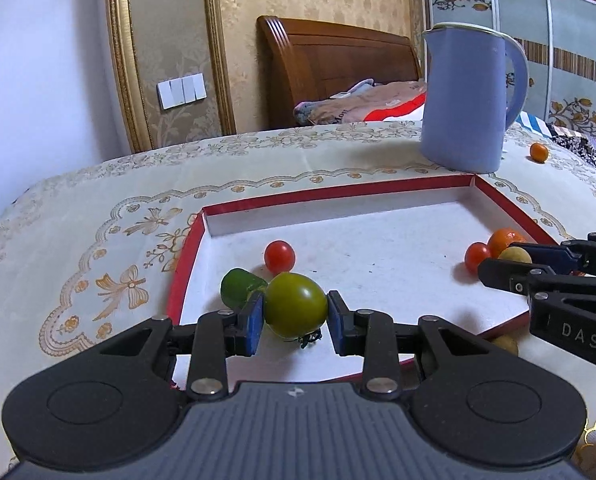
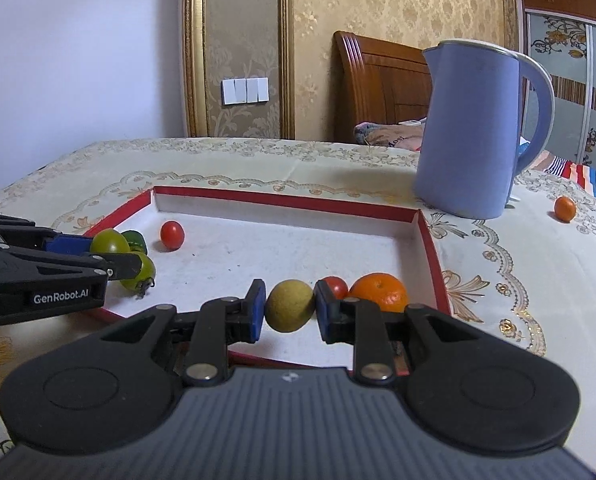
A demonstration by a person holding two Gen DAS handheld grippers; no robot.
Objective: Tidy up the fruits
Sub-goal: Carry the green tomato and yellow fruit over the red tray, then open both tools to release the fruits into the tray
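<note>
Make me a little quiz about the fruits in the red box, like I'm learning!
1. True or false: the left gripper has a green tomato between its jaws.
2. Which fruit sits between the right gripper's jaws: A) yellow-green round fruit, B) banana, C) strawberry?
3. Fill in: the small orange fruit outside the red box lies beside the blue ____.

Key: 1 true; 2 A; 3 kettle.
</note>
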